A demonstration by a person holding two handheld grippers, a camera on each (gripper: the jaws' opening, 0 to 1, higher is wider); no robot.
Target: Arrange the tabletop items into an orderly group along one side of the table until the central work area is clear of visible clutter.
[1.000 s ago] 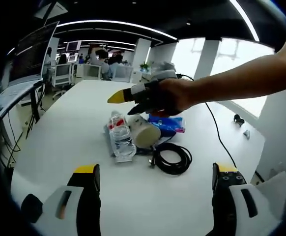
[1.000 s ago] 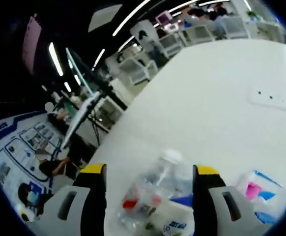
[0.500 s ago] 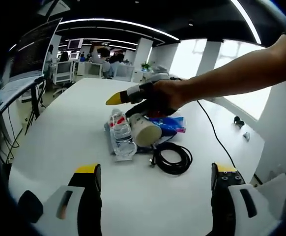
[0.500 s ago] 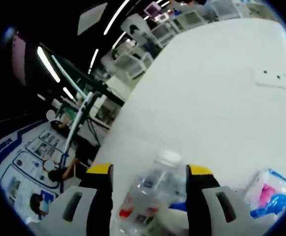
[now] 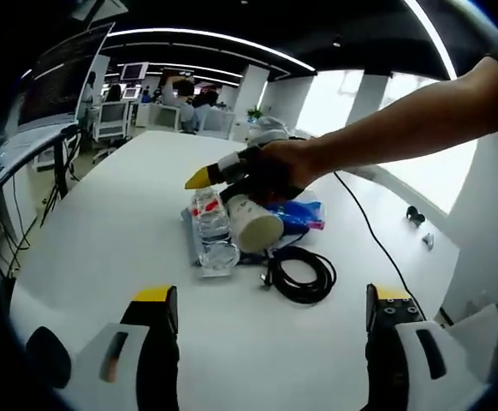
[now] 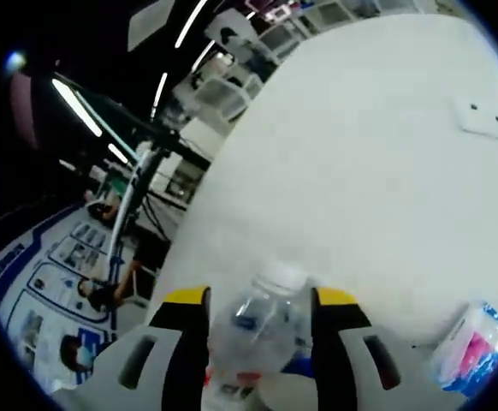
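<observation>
On the white tabletop (image 5: 103, 231), the right gripper (image 5: 210, 178) reaches over a clear bottle (image 5: 211, 233) beside a paper cup (image 5: 256, 227), blue packet (image 5: 305, 211) and coiled black cable (image 5: 302, 274).

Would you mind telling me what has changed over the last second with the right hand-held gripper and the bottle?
The right hand-held gripper has moved in on the bottle, and its jaws have narrowed until the bottle sits between them; whether they grip it is unclear. The left hand-held gripper stayed open and back. The cup, cable, blue packet and bottle lie where they were.
</observation>
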